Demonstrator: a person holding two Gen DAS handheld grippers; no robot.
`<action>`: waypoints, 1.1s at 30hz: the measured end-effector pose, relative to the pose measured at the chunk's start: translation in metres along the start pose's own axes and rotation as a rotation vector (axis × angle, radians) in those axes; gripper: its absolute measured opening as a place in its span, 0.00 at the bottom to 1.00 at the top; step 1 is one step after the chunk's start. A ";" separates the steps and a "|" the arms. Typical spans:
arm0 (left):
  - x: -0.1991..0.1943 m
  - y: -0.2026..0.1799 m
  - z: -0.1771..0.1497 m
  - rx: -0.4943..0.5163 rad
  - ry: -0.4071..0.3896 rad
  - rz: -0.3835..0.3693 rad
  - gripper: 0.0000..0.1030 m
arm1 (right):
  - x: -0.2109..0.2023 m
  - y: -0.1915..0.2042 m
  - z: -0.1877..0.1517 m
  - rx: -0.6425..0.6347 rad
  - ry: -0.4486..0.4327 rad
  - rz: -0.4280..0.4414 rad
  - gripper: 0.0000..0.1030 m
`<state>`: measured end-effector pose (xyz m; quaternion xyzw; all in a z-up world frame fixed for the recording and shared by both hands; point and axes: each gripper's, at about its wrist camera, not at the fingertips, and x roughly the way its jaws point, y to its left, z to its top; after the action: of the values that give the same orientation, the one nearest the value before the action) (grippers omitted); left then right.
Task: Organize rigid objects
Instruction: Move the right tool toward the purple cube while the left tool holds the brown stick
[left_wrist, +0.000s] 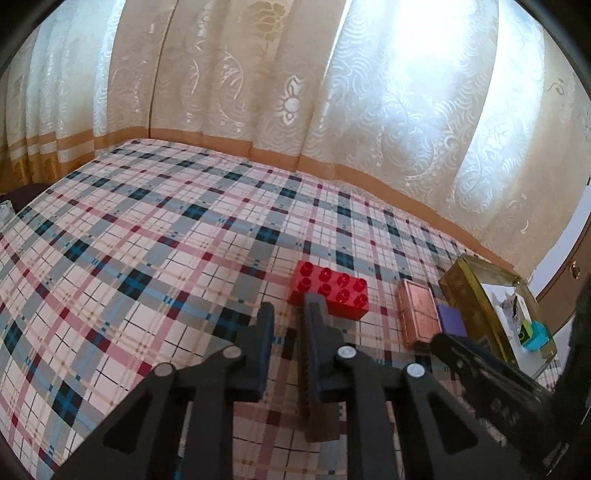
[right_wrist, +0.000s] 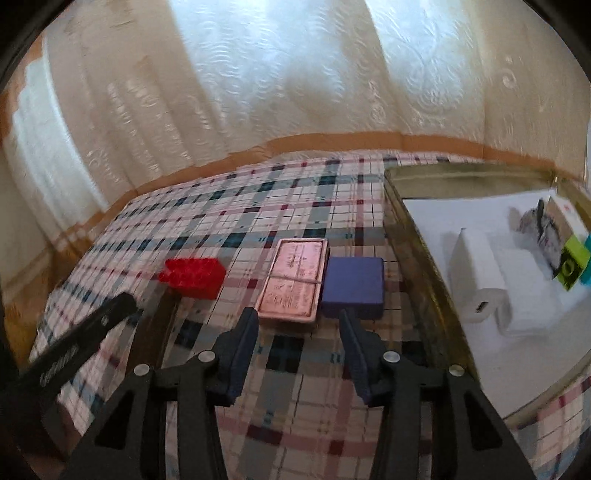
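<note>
A red studded brick (left_wrist: 330, 290) lies on the plaid cloth, just beyond my left gripper (left_wrist: 289, 308), which is open and empty with a narrow gap. To its right lie a copper-pink flat tin (left_wrist: 417, 314) and a purple block (left_wrist: 451, 319). In the right wrist view the red brick (right_wrist: 194, 277), the copper tin (right_wrist: 295, 280) and the purple block (right_wrist: 352, 286) lie in a row ahead of my right gripper (right_wrist: 299, 317), which is open and empty, above the cloth.
A gold-rimmed tray (right_wrist: 413, 236) at the right holds a white charger (right_wrist: 478, 273), a white box, and a green and blue cube (right_wrist: 572, 264). The tray also shows in the left wrist view (left_wrist: 469, 295). Curtains hang behind the table.
</note>
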<state>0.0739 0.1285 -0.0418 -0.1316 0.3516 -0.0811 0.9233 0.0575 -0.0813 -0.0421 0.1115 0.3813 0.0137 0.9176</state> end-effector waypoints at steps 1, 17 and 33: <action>0.000 0.000 0.000 0.000 0.001 0.000 0.16 | 0.003 -0.001 0.002 0.018 0.009 0.002 0.47; -0.004 0.014 0.000 -0.051 -0.018 0.058 0.16 | 0.039 0.020 0.016 -0.010 0.121 0.361 0.50; -0.005 0.021 0.000 -0.075 -0.023 0.085 0.16 | 0.022 -0.006 0.016 0.008 0.085 0.152 0.50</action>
<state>0.0715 0.1499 -0.0451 -0.1520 0.3491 -0.0271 0.9243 0.0844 -0.0875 -0.0480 0.1431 0.4106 0.0864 0.8964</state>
